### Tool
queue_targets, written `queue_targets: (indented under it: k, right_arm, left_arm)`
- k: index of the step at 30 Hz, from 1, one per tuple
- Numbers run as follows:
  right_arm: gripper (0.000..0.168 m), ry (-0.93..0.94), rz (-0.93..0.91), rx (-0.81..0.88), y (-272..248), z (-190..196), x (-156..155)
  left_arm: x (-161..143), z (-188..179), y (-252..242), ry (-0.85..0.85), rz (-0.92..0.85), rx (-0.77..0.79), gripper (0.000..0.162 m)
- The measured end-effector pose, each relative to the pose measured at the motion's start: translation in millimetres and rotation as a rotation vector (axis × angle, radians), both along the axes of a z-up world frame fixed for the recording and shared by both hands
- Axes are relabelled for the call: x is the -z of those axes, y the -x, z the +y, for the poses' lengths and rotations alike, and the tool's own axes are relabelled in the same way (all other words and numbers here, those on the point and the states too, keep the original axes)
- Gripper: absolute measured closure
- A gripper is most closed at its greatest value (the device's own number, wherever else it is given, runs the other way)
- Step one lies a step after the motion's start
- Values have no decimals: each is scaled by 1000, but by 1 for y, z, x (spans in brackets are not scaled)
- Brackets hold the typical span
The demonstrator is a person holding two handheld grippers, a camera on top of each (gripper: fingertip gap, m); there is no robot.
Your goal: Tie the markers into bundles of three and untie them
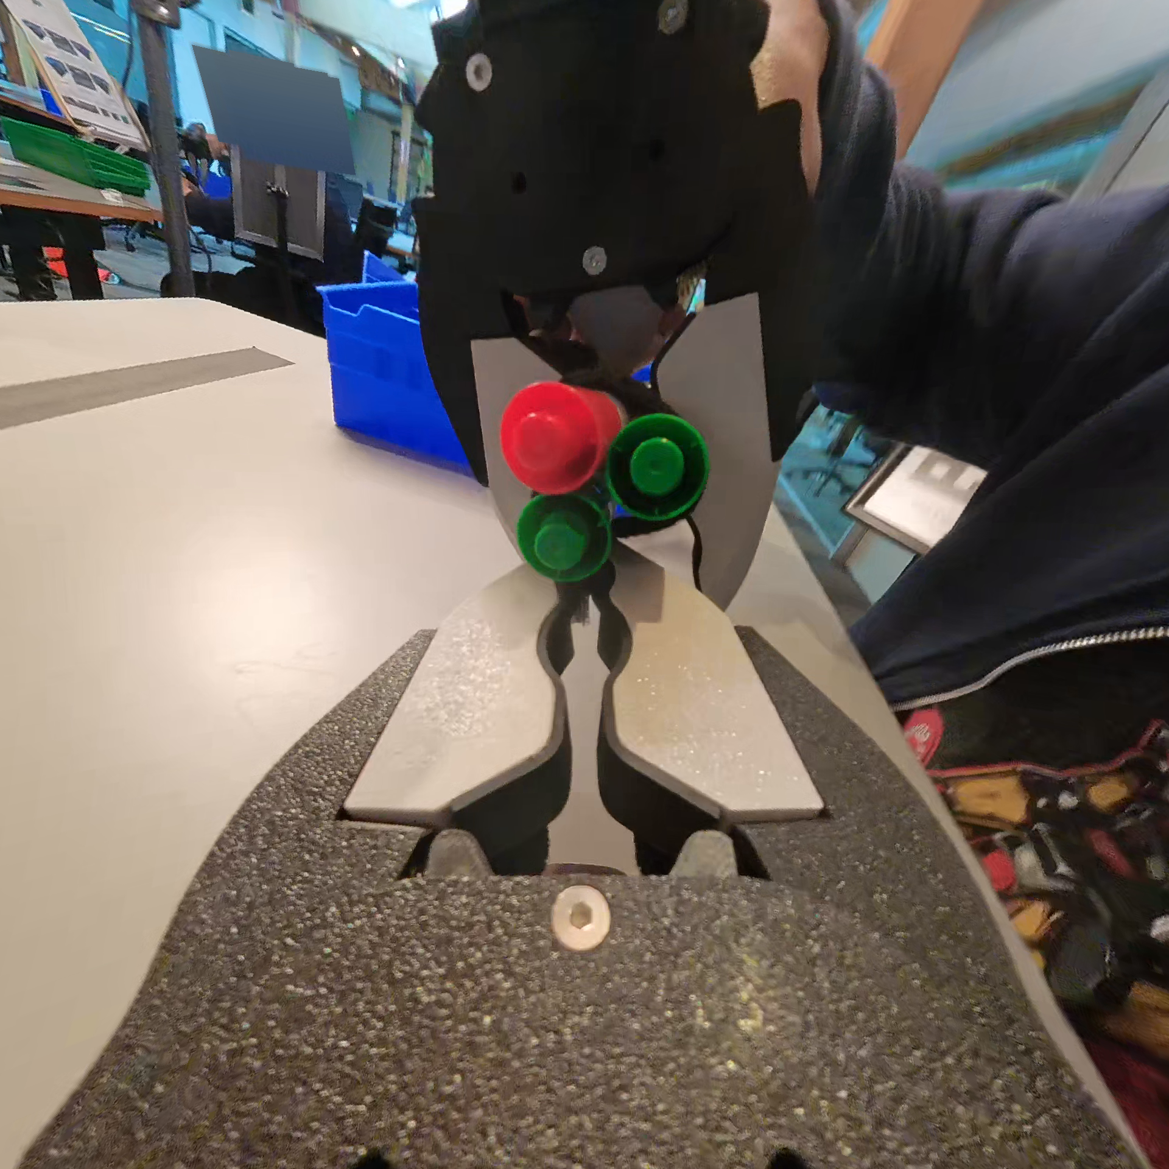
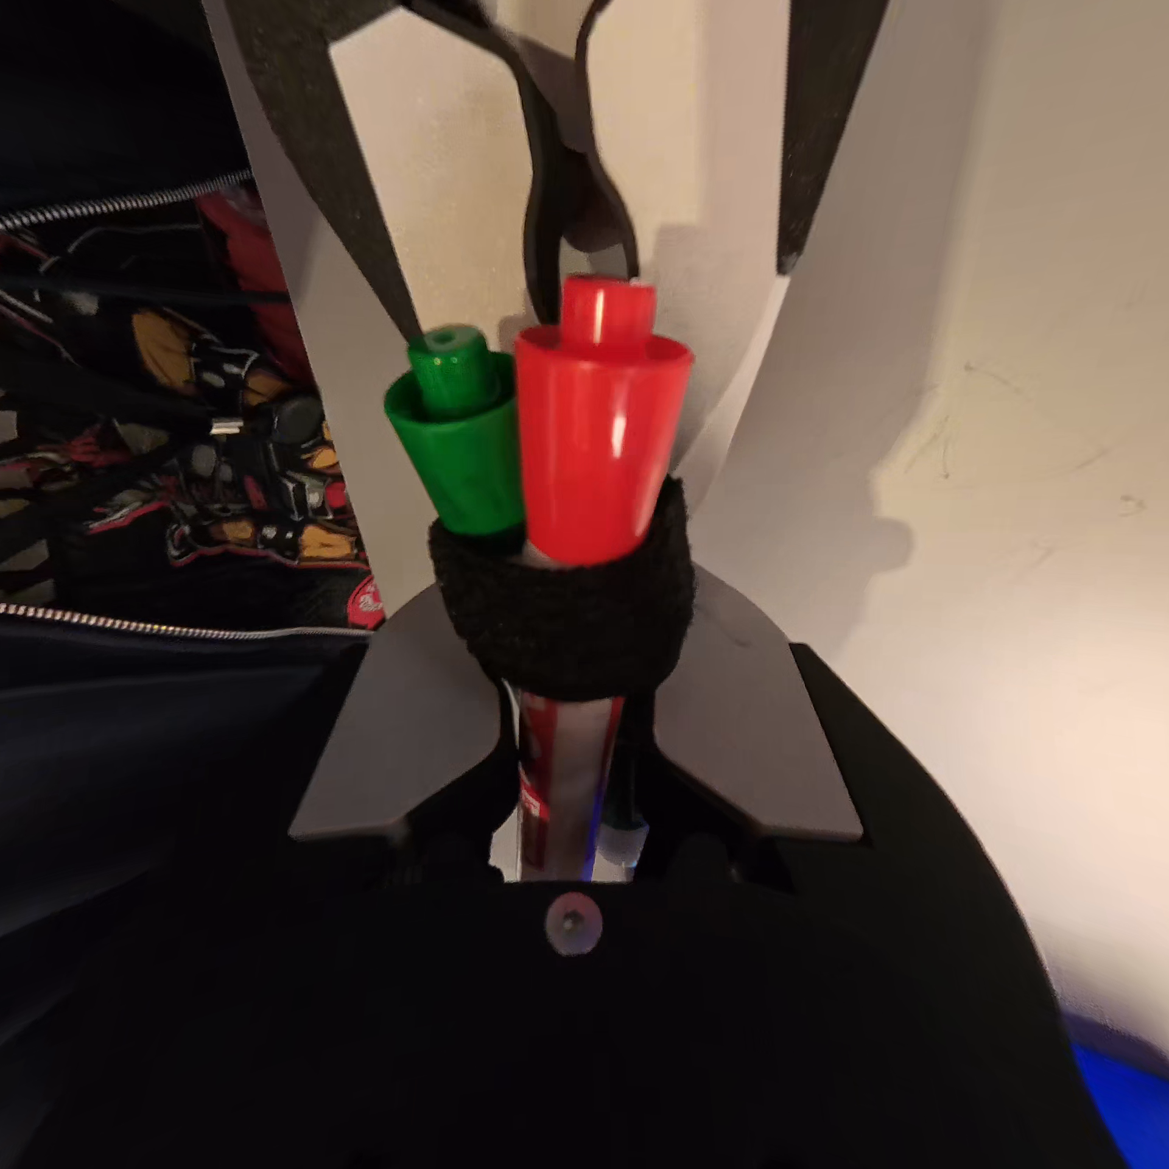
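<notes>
Right hand-held gripper clamps your banded markers; left hand-held gripper nearly closed, pinching black band. Untying step, likely: pull the band clear.

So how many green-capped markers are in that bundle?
2. In the left wrist view, one green cap sits right of the red cap, the other below it. The right wrist view shows only one.

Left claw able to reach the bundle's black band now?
Probably yes: left claw sits just under the caps, black fuzz between its tips, likely the black band. Right claw grips the markers behind it, not blocking.
</notes>
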State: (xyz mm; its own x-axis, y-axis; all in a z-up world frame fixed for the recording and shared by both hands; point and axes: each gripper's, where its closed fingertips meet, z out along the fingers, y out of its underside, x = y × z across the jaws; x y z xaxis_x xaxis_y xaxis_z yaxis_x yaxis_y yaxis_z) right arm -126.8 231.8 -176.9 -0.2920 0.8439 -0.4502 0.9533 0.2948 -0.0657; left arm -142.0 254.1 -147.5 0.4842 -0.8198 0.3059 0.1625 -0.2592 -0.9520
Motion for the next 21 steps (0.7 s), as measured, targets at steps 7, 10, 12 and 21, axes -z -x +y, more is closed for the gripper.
queue_targets:
  k: [7,10,12,21]
  right_arm:
    - [118,-67,-87,7,9,6,-6]
    - [115,-64,-72,20,13,4,-8]
    - [111,-68,-64,19,13,4,-11]
    - [87,-157,120,44,12,20,-33]
  left_arm:
    - [-11,0,13,72,-231,-30,159]
    - [-14,-1,15,89,-288,-21,159]
    - [-16,-2,15,95,-312,-12,159]
    - [-23,0,26,47,-351,-28,159]
